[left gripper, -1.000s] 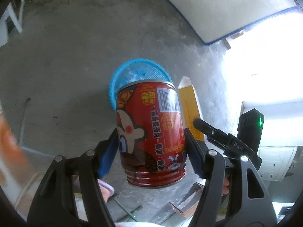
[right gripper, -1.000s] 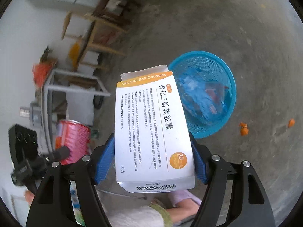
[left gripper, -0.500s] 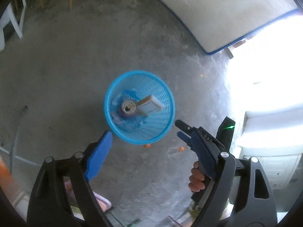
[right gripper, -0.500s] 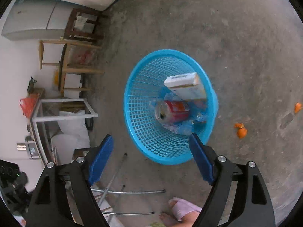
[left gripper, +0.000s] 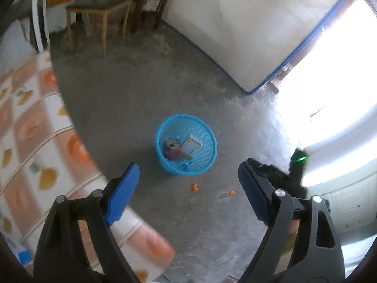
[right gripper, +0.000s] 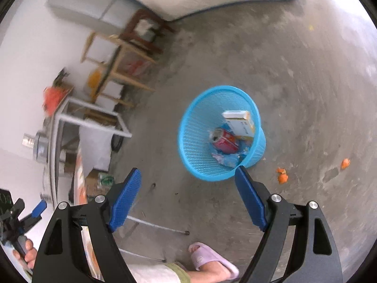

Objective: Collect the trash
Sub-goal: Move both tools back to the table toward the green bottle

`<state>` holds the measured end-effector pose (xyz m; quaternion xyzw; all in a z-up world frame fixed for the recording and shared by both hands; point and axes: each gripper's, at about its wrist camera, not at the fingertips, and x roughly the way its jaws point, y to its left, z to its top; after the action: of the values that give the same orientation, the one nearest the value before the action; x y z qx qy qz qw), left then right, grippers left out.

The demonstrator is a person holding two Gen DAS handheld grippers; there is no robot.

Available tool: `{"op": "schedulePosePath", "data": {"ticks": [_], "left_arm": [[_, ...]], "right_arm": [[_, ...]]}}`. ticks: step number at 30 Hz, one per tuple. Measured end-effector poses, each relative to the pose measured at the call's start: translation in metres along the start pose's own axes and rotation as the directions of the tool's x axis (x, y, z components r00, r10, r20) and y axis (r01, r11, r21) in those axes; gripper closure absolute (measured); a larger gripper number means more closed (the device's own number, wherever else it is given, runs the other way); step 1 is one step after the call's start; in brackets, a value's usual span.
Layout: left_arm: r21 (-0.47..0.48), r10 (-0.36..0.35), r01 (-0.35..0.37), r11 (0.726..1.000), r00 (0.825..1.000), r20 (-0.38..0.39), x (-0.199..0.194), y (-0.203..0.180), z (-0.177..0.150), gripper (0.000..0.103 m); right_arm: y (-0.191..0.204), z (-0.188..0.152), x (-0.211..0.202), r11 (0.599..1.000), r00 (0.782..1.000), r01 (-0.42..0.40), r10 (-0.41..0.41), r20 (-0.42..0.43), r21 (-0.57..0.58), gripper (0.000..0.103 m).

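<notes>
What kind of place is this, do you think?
Probably a plain room in a home: bare concrete floor, wooden stools and tables by the wall, and a blue waste basket on the floor.

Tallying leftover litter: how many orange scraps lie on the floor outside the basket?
2: one orange scrap just right of the blue basket, another farther right. Others may be hidden.

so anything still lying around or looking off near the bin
Yes: a few orange scraps lie on the concrete floor just outside the blue basket, not in it. The red can and the white box are inside the basket.
</notes>
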<state>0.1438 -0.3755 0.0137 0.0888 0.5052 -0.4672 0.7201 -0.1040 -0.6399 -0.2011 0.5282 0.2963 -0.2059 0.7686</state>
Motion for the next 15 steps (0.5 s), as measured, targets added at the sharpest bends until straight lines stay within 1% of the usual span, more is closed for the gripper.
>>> {"op": "schedulePosePath", "data": {"ticks": [2,4,8,11,15], "left_arm": [[0.013,0.001,-0.001,1.0,0.999,0.038,-0.02,-0.001,-0.022,0.02],[0.006,-0.002,0.001,1.0,0.997,0.078,-0.035,0.002,-0.042,0.02],[-0.02,0.025,-0.022,1.0,0.984,0.178,-0.07,0.014,-0.087,0.019],[-0.035,0.076,-0.07,0.997,0.965,0.249,-0.098,0.026,-0.119,0.018],[-0.026,0.152,-0.151,0.988,0.939,0.309,-0.132,0.039,-0.159,0.016]], "right_arm": [[0.018,-0.013,-0.018,0.997,1.0,-0.009,0.01,0.01,-0.074,0.02],[0.033,-0.023,-0.03,0.992,1.0,-0.02,0.021,0.006,-0.126,0.019],[0.07,-0.041,-0.046,0.971,0.998,-0.054,0.05,-0.023,-0.232,0.019],[0.104,-0.051,-0.056,0.947,0.995,-0.1,0.092,-0.041,-0.307,0.019],[0.152,-0.069,-0.061,0.905,0.985,-0.172,0.151,-0.084,-0.389,0.019]]}}
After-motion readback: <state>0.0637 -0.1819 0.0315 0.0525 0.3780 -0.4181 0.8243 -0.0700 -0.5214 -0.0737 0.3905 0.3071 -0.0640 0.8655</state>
